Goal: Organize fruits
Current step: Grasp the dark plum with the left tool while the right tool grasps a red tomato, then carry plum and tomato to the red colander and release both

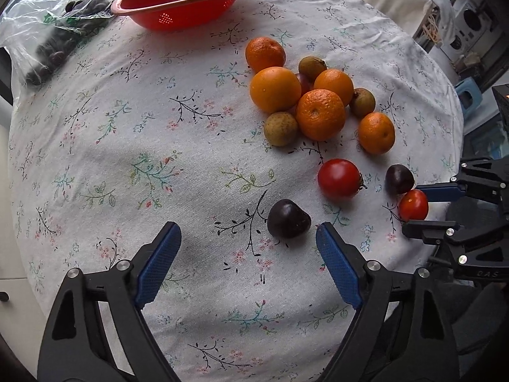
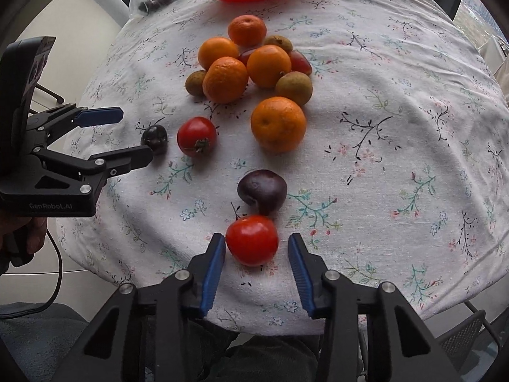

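**Both grippers down over the loose fruit at the near edge**

I have the small red tomato (image 2: 252, 240) between the right gripper (image 2: 257, 248) fingers: the left blue pad sits right at its skin, the right pad stands a little off, so the jaws are partly open and I cannot call it gripped. Just beyond it, touching or nearly so, lies a dark plum (image 2: 262, 191). My left gripper (image 1: 248, 242) is spread wide and holds nothing; a second dark plum (image 1: 288, 218) lies on the cloth just ahead of its right finger (image 1: 337, 269), inside the gap but clear of both pads.

Further out, a larger red tomato (image 1: 339, 178) with its green stalk sits alone between the two plums and the main heap. That heap is a cluster of oranges (image 1: 275, 89) with brownish-green round fruits (image 1: 280, 129) tucked against them and something reddish wedged in the middle; one orange (image 1: 376, 132) lies a little apart on the near side of the cluster.

All of it rests on the bench under a white floral cloth (image 1: 152, 127). At the far edge stands a red colander (image 1: 181, 0), empty as far as I can see, and beside it a clear plastic bag (image 1: 47, 31) of dark fruit
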The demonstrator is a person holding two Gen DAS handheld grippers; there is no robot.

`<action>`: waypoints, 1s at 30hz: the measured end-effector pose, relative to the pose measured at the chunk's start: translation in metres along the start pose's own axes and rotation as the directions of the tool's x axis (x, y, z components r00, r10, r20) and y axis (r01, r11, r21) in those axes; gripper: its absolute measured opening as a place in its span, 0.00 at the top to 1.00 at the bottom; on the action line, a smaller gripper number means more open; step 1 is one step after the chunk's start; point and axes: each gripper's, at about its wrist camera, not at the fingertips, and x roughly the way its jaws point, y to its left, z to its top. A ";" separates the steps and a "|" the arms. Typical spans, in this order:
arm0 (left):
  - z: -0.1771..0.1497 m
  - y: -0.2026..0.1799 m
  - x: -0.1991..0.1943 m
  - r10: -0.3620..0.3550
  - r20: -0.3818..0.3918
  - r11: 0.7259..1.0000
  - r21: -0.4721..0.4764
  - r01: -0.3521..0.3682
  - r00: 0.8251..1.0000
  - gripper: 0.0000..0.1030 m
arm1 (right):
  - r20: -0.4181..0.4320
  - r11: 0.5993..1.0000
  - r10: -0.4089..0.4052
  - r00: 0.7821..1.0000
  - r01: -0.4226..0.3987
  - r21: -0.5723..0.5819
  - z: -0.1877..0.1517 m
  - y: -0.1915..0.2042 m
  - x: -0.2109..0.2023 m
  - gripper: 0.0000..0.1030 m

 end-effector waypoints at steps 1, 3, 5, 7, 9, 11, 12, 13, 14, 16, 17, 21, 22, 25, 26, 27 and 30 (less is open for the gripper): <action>0.001 0.000 0.001 -0.007 -0.001 1.000 -0.002 0.007 1.000 0.17 | 0.001 1.000 0.004 1.000 -0.004 0.003 0.000 0.000 0.000 0.57; 0.002 0.001 0.003 -0.023 -0.002 1.000 -0.005 0.023 1.000 0.19 | 0.005 1.000 0.005 1.000 -0.005 0.006 0.001 -0.001 0.001 0.60; 0.005 0.001 0.006 -0.042 -0.010 0.999 -0.007 0.042 0.999 0.28 | 0.004 1.000 0.011 1.000 -0.011 0.008 0.003 0.000 0.002 0.65; 0.007 0.002 0.008 -0.053 -0.007 0.999 -0.002 0.053 0.999 0.29 | 0.001 1.000 0.013 1.000 -0.013 0.012 0.003 -0.001 0.002 0.66; 0.008 0.003 0.009 -0.061 -0.008 0.998 0.003 0.061 0.998 0.30 | 0.000 1.000 0.022 1.000 -0.022 0.020 0.000 -0.005 0.000 0.66; 0.009 0.002 0.008 -0.074 -0.004 0.997 0.012 0.074 0.997 0.33 | 0.001 0.999 0.030 1.000 -0.030 0.032 -0.001 -0.006 0.000 0.67; 0.010 0.002 0.008 -0.080 -0.005 0.997 0.016 0.080 0.997 0.35 | 0.001 0.999 0.034 0.999 -0.034 0.037 -0.001 -0.007 -0.001 0.67; 0.009 0.002 0.006 -0.089 -0.003 0.996 0.021 0.089 0.996 0.37 | 0.001 0.998 0.037 0.999 -0.037 0.042 -0.001 -0.008 -0.001 0.67; 0.010 0.002 0.006 -0.102 -0.001 0.994 0.028 0.102 0.995 0.41 | 0.002 0.998 0.040 0.999 -0.040 0.047 -0.002 -0.009 -0.002 0.67; 0.011 0.002 0.006 -0.120 -0.001 0.992 0.048 0.120 0.993 0.47 | 0.002 0.998 0.043 0.999 -0.043 0.052 -0.002 -0.010 -0.002 0.67; 0.011 0.000 0.005 -0.133 -0.001 0.989 0.061 0.132 0.991 0.54 | 0.002 0.998 0.044 0.999 -0.045 0.054 -0.003 -0.010 -0.002 0.67; 0.010 -0.009 0.006 -0.177 -0.017 0.979 0.099 0.178 0.984 0.74 | 0.000 0.996 0.052 0.999 -0.052 0.068 -0.004 -0.013 -0.003 0.67; 0.010 -0.010 0.005 -0.179 -0.018 0.978 0.105 0.180 0.984 0.75 | 0.000 0.996 0.052 0.999 -0.052 0.072 -0.004 -0.013 -0.004 0.67; 0.008 -0.011 0.006 -0.189 -0.018 0.977 0.102 0.190 0.982 0.75 | 0.006 0.995 0.057 0.998 -0.058 0.081 -0.004 -0.015 -0.006 0.67; 0.008 -0.010 0.007 -0.197 -0.017 0.976 0.091 0.198 0.980 0.75 | 0.007 0.995 0.060 0.998 -0.060 0.085 -0.004 -0.015 -0.007 0.67; 0.007 -0.007 0.007 -0.206 -0.017 0.975 0.081 0.207 0.978 0.75 | 0.007 0.994 0.063 0.998 -0.063 0.088 -0.004 -0.016 -0.007 0.67; 0.005 -0.003 0.006 -0.211 -0.017 0.975 0.066 0.212 0.977 0.76 | 0.012 0.992 0.076 0.997 -0.077 0.101 -0.004 -0.017 -0.009 0.67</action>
